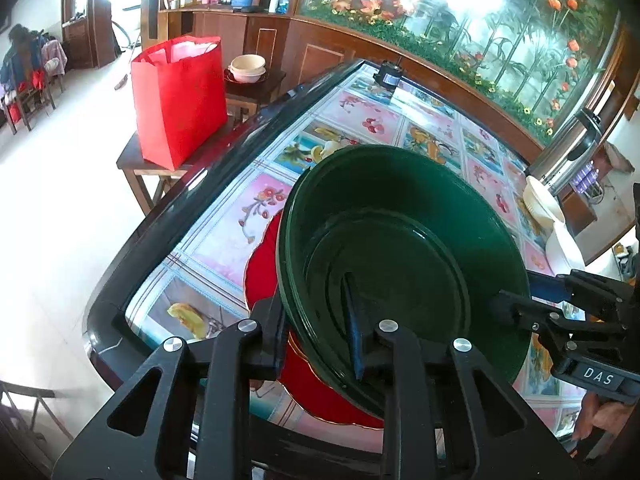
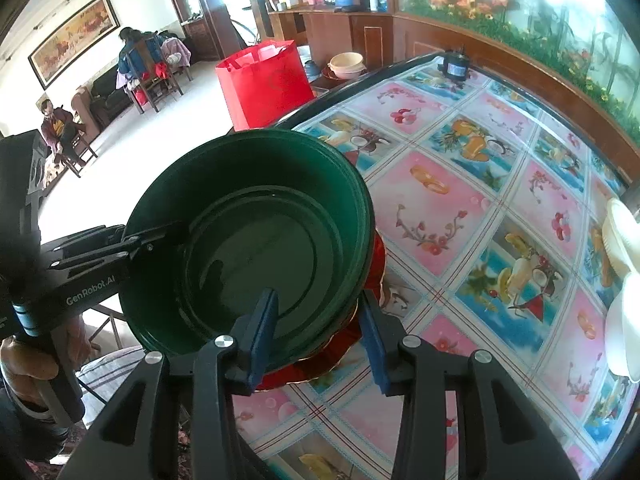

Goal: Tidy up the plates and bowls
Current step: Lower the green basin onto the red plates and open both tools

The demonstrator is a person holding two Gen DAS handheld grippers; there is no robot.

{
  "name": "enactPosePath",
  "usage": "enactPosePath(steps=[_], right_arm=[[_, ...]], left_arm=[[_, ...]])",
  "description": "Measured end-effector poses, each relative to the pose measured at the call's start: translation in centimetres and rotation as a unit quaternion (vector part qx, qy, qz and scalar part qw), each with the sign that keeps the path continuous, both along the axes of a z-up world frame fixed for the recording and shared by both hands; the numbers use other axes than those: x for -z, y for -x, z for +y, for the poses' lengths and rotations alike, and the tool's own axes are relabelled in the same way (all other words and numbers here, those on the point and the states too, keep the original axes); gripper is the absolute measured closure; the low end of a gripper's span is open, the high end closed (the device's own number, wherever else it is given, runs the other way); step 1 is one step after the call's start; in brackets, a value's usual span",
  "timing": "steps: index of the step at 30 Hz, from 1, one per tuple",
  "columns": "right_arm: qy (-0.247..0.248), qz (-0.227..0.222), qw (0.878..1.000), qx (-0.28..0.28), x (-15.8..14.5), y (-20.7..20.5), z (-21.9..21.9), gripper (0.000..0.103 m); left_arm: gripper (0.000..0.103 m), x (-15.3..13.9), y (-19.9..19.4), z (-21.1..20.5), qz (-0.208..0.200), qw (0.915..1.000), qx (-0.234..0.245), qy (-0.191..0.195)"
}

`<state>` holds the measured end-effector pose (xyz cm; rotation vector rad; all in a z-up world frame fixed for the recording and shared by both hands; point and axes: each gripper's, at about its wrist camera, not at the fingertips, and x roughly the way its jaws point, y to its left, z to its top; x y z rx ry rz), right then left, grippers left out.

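Observation:
A dark green bowl (image 1: pixel 400 248) sits on a red plate (image 1: pixel 264 272) with a gold rim, near the table's edge. My left gripper (image 1: pixel 318 344) straddles the bowl's near rim, one finger inside, one outside, closed on it. My right gripper (image 2: pixel 318 334) straddles the opposite rim of the green bowl (image 2: pixel 248 240), one blue pad inside, one outside against the red plate (image 2: pixel 376 264). Each gripper shows in the other's view, at the bowl's rim.
The table has a glossy fruit-pattern cover (image 2: pixel 480 208) and a dark rim (image 1: pixel 192 200). White bowls (image 2: pixel 624 264) stand at the right edge. A red bag (image 1: pixel 180 100) and cream bowls (image 1: pixel 248 68) sit on side stools. A steel flask (image 1: pixel 568 152) stands far right.

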<state>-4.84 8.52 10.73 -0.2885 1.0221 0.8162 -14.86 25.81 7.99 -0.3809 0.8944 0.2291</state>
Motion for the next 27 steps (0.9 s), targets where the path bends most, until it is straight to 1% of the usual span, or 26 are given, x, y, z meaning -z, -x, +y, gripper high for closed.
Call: enactPosePath(steps=[3,5,9,10,11,12,13,19,22,24,26,27], right_arm=[[-0.002,-0.001,1.000,0.002,-0.1,-0.1,-0.2,0.061],[-0.007,0.001,1.000,0.004,-0.1,-0.1,-0.5,0.061],[-0.011,-0.001,1.000,0.011,-0.4,-0.2,-1.1,0.060],[-0.012,-0.003,1.000,0.013,-0.6,-0.2,-1.3,0.060],[-0.013,-0.005,1.000,0.014,-0.7,-0.2,-1.5,0.060],[-0.017,-0.007,1.000,0.016,-0.9,-0.1,-1.7,0.060],[-0.020,-0.008,1.000,0.016,-1.1,0.0,-1.8,0.059],[-0.032,-0.017,0.999,0.014,-1.8,0.2,-2.1,0.057],[-0.038,-0.020,0.999,0.013,-2.2,0.3,-2.3,0.056],[-0.042,-0.024,0.999,0.016,-2.5,0.3,-2.7,0.056],[-0.051,-0.026,0.998,0.020,-2.8,0.2,-3.1,0.053],[-0.055,-0.026,0.998,0.022,-2.9,0.1,-3.3,0.052]], left_arm=[[0.081,-0.1,0.1,0.0,-0.003,1.0000,0.002,-0.002],[0.080,-0.3,0.2,0.0,-0.006,0.9999,-0.001,-0.009],[0.080,-0.8,0.4,0.4,-0.014,0.9998,-0.009,-0.008],[0.079,-0.9,0.4,0.4,-0.016,0.9998,-0.010,-0.009],[0.073,-1.0,0.5,0.4,-0.019,0.9997,-0.009,-0.010],[0.061,-1.1,0.5,0.4,-0.020,0.9997,-0.009,-0.010],[0.058,-1.2,0.5,0.3,-0.023,0.9997,-0.010,-0.009],[0.057,-2.0,0.7,0.2,-0.046,0.9987,-0.021,-0.009],[0.055,-3.3,0.7,-0.1,-0.065,0.9971,-0.027,-0.028],[0.050,-4.1,0.8,-0.4,-0.078,0.9956,-0.029,-0.042],[0.045,-4.9,0.7,-0.9,-0.092,0.9937,-0.030,-0.057],[0.044,-5.2,0.7,-1.0,-0.095,0.9931,-0.032,-0.061]])
